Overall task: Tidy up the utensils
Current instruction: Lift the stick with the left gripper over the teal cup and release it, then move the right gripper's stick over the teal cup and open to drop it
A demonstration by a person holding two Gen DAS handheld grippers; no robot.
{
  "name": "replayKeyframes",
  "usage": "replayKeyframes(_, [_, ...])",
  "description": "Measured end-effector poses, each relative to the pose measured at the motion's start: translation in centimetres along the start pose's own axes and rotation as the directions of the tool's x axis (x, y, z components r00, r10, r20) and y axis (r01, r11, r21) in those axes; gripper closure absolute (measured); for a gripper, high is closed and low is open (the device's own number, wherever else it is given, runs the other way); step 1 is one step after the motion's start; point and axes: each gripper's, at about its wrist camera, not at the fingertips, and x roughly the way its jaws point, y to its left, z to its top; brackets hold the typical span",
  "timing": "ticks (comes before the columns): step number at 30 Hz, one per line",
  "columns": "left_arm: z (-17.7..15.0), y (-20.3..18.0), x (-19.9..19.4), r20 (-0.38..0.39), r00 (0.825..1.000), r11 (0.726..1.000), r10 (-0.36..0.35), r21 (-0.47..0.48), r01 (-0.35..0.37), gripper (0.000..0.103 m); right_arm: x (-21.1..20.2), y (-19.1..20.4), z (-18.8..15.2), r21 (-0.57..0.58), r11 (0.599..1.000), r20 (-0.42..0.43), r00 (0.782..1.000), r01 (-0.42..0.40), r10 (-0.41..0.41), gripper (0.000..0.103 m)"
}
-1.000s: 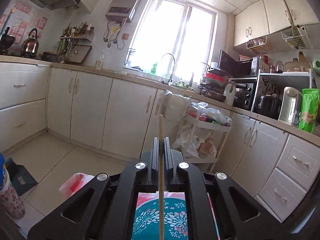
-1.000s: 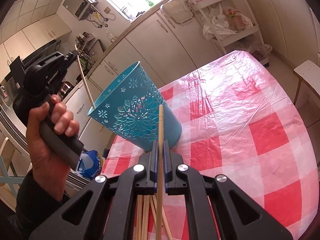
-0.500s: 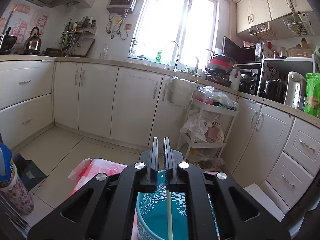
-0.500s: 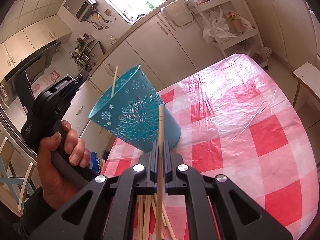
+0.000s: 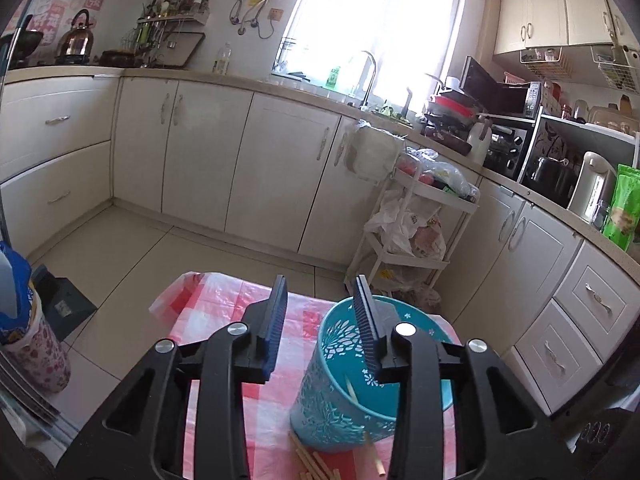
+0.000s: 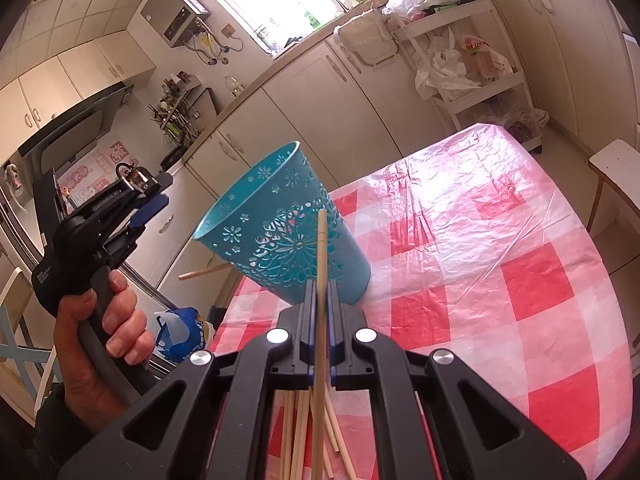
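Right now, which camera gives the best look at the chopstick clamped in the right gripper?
The right wrist view. There the chopstick runs up the frame's middle, pinched between the shut jaws of the right gripper, its tip in front of the teal holder. The left wrist view shows neither that chopstick nor that gripper.

The left gripper (image 5: pixel 322 320) is hovering over the near end of the red-checked worktop (image 5: pixel 208 316), its jaws having just been opening, with nothing between them. Below its right finger, a teal cut-out cup (image 5: pixel 340 396) is standing with one chopstick (image 5: pixel 352 390) leaning inside. More chopsticks (image 5: pixel 316 462) are lying at the cup's near base
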Motion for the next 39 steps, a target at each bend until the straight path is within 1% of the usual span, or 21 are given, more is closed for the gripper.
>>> replayKeyframes(1, [-0.1,0.5,-0.3,-0.005,1.000,1.000,0.000,-0.019,0.000,0.065,-0.3,0.1,0.2,0.007,1.000,0.014,1.000,-0.013,0.013,0.097])
replayKeyframes(3, [-0.7,1.8,-0.9,-0.029,1.000,0.998,-0.005,-0.067,0.003,0.064,-1.2,0.7,0.9,0.007,0.999,0.050,0.998,-0.047,0.046,0.097])
replayKeyframes(5, [-1.3,2.8,-1.2,-0.042,0.999,0.994,-0.007,-0.113,0.003,0.063,-2.4,2.4,2.2,-0.043,0.996,0.110,0.990,-0.082,0.086,0.097])
replayKeyframes(7, [-2.0,3.6,-1.4,-0.075,0.997,0.988,-0.030,-0.154,0.018,0.063,-2.9,4.4,3.8,-0.089,0.988,0.151,0.979,-0.124,0.136,0.097])
replayKeyframes(9, [-2.7,3.8,-1.7,-0.102,0.994,0.986,-0.048,-0.162,0.031,0.062,-2.2,6.3,5.6,-0.130,0.980,0.171,0.971,-0.148,0.169,0.097])
replayKeyframes(11, [-3.5,3.5,-2.1,-0.130,0.990,0.990,-0.059,-0.138,0.041,0.061,-0.8,7.9,7.8,-0.150,0.975,0.191,0.962,-0.166,0.193,0.097])
replayKeyframes(15, [-4.6,3.2,-2.8,-0.160,0.984,0.992,-0.075,-0.115,0.057,0.057,2.5,11.0,12.0,-0.200,0.971,0.270,0.945,-0.131,0.183,0.097])
replayKeyframes(18, [-4.8,2.9,-3.2,-0.168,0.982,0.993,-0.088,-0.097,0.073,0.057,5.7,12.2,14.2,-0.230,0.970,0.313,0.938,-0.077,0.149,0.097])
replayKeyframes(19, [-4.7,2.8,-3.3,-0.167,0.982,0.993,-0.094,-0.091,0.079,0.057,6.9,12.4,14.7,-0.243,0.969,0.313,0.941,-0.054,0.131,0.097])
replayKeyframes(21, [-4.3,3.0,-3.5,-0.161,0.982,0.993,-0.096,-0.087,0.082,0.056,9.4,12.3,15.2,-0.258,0.966,0.273,0.957,-0.025,0.098,0.097])
replayKeyframes(23, [-4.0,3.4,-3.6,-0.161,0.982,0.991,-0.103,-0.102,0.088,0.055,10.9,11.8,15.2,-0.255,0.967,0.217,0.973,-0.026,0.083,0.097])
replayKeyframes(24, [-3.9,3.7,-3.6,-0.162,0.981,0.990,-0.105,-0.111,0.087,0.055,11.2,11.7,15.1,-0.262,0.965,0.204,0.976,-0.020,0.076,0.097])
replayKeyframes(29, [-3.6,4.8,-3.4,-0.167,0.979,0.982,-0.118,-0.168,0.089,0.055,10.9,11.2,14.0,-0.284,0.958,0.163,0.984,-0.025,0.074,0.096])
replayKeyframes(31, [-3.5,5.1,-3.4,-0.169,0.979,0.980,-0.114,-0.183,0.082,0.055,10.4,11.1,13.4,-0.288,0.957,0.132,0.989,-0.029,0.070,0.086])
replayKeyframes(32, [-3.5,5.2,-3.4,-0.170,0.979,0.980,-0.109,-0.185,0.077,0.055,9.8,10.8,13.1,-0.283,0.959,0.118,0.990,-0.036,0.072,0.074])
replayKeyframes(33, [-3.5,5.3,-3.3,-0.173,0.979,0.980,-0.107,-0.187,0.074,0.055,8.9,10.5,12.6,-0.271,0.962,0.109,0.991,-0.042,0.074,0.071])
replayKeyframes(35, [-3.6,5.6,-3.2,-0.188,0.976,0.978,-0.113,-0.196,0.075,0.055,7.1,9.9,11.5,-0.266,0.962,0.089,0.992,-0.063,0.090,0.069])
replayKeyframes(36, [-3.6,5.8,-3.0,-0.201,0.972,0.975,-0.123,-0.207,0.080,0.055,6.3,9.5,10.9,-0.259,0.963,0.063,0.994,-0.072,0.091,0.068])
replayKeyframes(37, [-3.8,6.0,-2.8,-0.217,0.967,0.970,-0.137,-0.227,0.086,0.055,5.3,9.2,10.0,-0.263,0.963,0.054,0.996,-0.058,0.074,0.068])
replayKeyframes(38, [-3.9,6.3,-2.7,-0.227,0.963,0.965,-0.145,-0.246,0.088,0.055,4.3,9.5,8.8,-0.317,0.948,0.066,0.996,-0.031,0.055,0.068])
replayKeyframes(39, [-4.0,6.4,-2.6,-0.233,0.961,0.962,-0.147,-0.259,0.084,0.055,3.3,10.3,7.3,-0.419,0.908,0.080,0.996,0.004,0.032,0.067])
